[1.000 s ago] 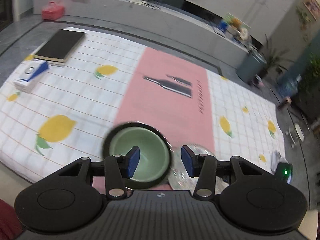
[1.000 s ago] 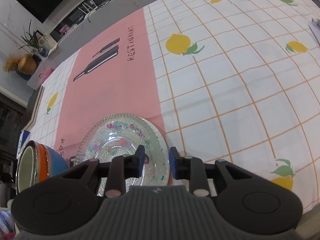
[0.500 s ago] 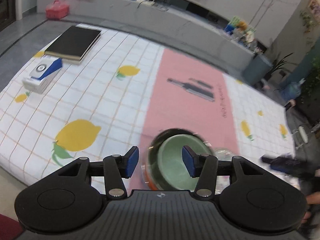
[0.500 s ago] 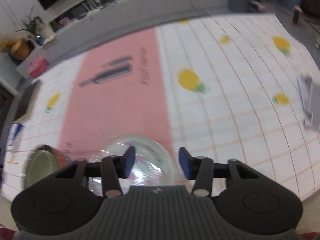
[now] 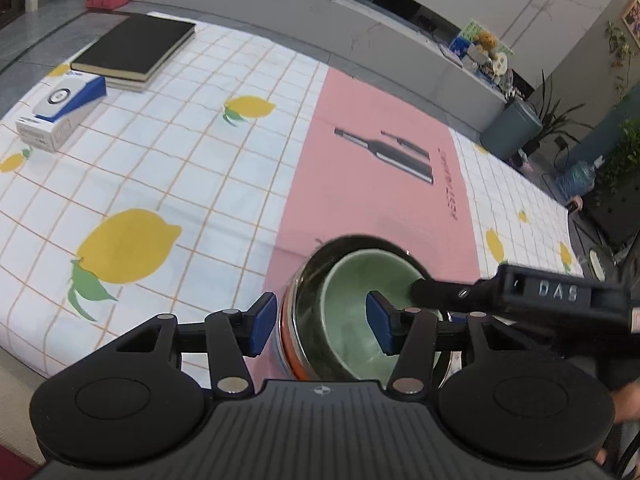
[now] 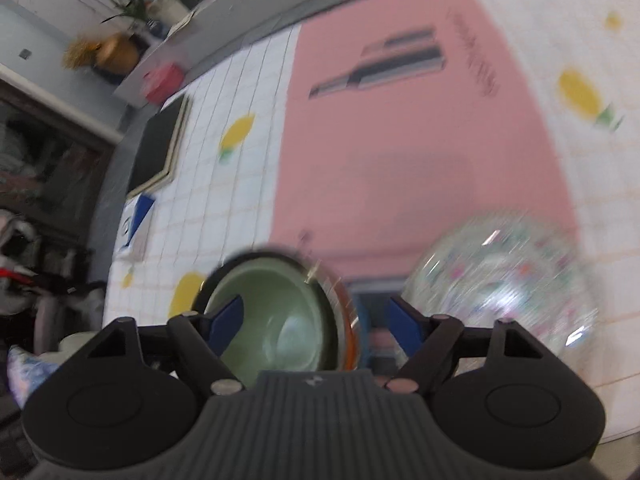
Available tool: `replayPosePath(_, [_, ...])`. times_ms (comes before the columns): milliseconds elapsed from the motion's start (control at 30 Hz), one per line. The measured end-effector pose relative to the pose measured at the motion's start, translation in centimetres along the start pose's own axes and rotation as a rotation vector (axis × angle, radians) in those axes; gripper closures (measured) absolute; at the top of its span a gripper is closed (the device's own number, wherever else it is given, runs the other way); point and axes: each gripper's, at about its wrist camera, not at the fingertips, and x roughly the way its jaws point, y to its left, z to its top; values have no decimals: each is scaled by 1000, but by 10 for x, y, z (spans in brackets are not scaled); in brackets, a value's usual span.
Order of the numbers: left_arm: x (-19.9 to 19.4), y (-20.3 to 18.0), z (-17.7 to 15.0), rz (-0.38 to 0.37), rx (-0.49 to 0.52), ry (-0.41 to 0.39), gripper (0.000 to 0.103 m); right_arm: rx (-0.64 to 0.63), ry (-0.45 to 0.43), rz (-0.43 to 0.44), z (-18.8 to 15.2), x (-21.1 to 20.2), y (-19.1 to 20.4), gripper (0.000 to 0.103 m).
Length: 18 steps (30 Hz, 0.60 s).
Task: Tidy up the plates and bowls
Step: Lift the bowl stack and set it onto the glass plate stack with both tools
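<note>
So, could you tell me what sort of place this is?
Probably a home living or dining room: a table under a lemon-print tablecloth, stacked bowls, a long wall console and potted plants.

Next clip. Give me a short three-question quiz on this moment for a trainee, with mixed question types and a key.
1. True or false: the green bowl sits nested inside other bowls.
2. In the right wrist view, what lies to the right of the bowls? A) glass plate B) black book C) mug
3. Where do the two fingers of the left tongs stand?

Key:
1. True.
2. A.
3. One finger is outside the stacked bowls and one is inside the green bowl. The rims are between them but not gripped. The jaws are open and have just been opening.
</note>
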Motion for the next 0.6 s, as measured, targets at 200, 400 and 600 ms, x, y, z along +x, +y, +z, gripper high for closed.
replayPosePath(200, [17, -4, -5, 23, 22, 21, 39, 47, -19, 33, -13, 8, -17, 34])
replayPosePath(400, [32, 4, -5, 33, -13, 70, 38, 53, -28, 36, -13, 14, -20, 36])
replayPosePath(600, [49, 12, -6, 42, -65, 130, 42, 23, -34, -26, -19, 26, -15, 41])
